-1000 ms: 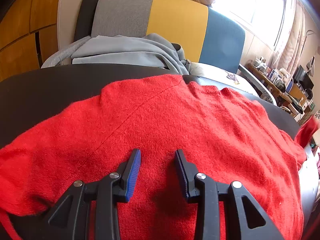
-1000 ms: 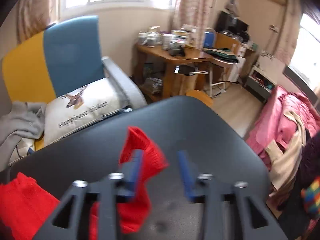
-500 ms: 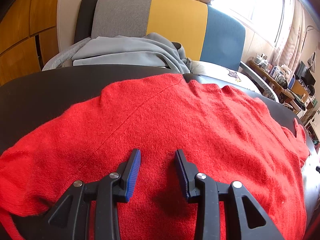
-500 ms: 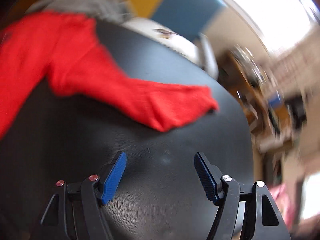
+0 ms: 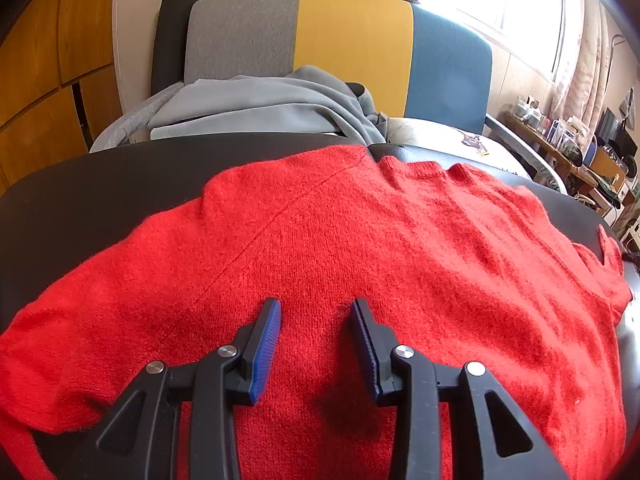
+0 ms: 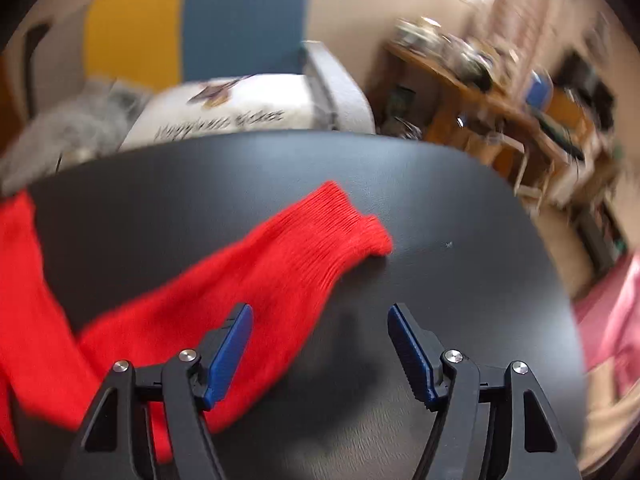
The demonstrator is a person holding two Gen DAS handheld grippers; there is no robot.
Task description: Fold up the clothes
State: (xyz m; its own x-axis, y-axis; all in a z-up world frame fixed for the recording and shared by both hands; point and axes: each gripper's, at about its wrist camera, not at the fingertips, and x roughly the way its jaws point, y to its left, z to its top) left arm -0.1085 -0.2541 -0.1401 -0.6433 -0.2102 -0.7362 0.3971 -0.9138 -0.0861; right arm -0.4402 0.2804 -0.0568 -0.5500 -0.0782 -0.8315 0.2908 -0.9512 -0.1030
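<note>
A red knitted sweater point(image 5: 360, 240) lies spread on the black table point(image 5: 100, 184), neckline toward the sofa. My left gripper point(image 5: 316, 304) is open just above the sweater's body, nothing pinched between its blue pads. In the right wrist view one red sleeve point(image 6: 304, 256) stretches flat across the table point(image 6: 440, 200), cuff pointing right. My right gripper point(image 6: 320, 308) is open and wide, low over the table; its left finger is over the sleeve and its right finger over bare table. The picture there is blurred by motion.
Behind the table stands a grey, yellow and blue sofa point(image 5: 352, 40) with grey clothing point(image 5: 260, 108) and a printed white pillow point(image 6: 240, 112). A cluttered wooden desk point(image 6: 480, 92) is at the far right. Pink fabric point(image 6: 612, 320) is piled beyond the table's right edge.
The sleeve that hung raised at my right gripper's fingers now lies flat on the table, free. The right gripper widened, swung about and dropped lower. The left gripper stayed put.
</note>
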